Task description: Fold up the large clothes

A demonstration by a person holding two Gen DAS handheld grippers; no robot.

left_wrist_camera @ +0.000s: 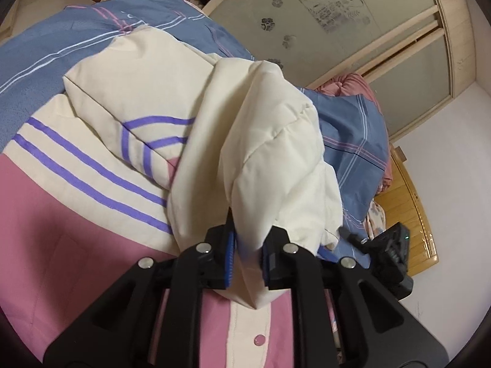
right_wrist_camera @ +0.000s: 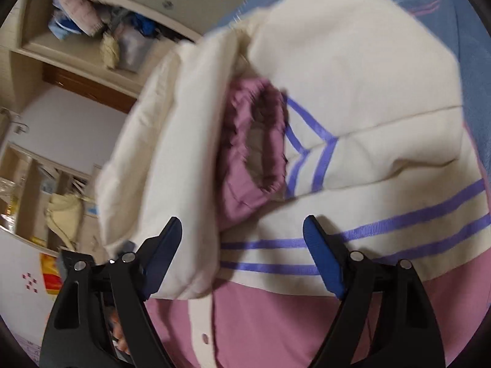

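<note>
Clamped in the left tool: a cream fold of the jacket, pinched between the blue pads and hanging out below them. Looks like a sleeve, bunched and raised above the jacket body, running away from the tool toward the far upper right, so long axis roughly along the tool's pointing line. Spread beneath: the pink lower panel with a snap button on the cream placket close under the tool, then purple stripes, then the cream upper part, all lying on the bed's blue checked cover. Farther off, a frosted wardrobe door.

Wide open and empty on the other side: the right tool, pads touching no cloth, hovering just above the striped band. Straight ahead of it and near, the pink elastic cuff of a folded-in sleeve, lying on the cream chest. To its left, a thick cream roll of the jacket, raised and blurred, crossing just beside the left finger. Beyond, more cream fabric and the blue cover; shelves with bundled clothes at the far left.

Judged from this: fold partly made, sleeves being brought in over the body. Left side already holding the cloth, so nearer to act; next step likely laying that sleeve across the chest toward the cuff. Risk: padded fabric springing back once released.
</note>
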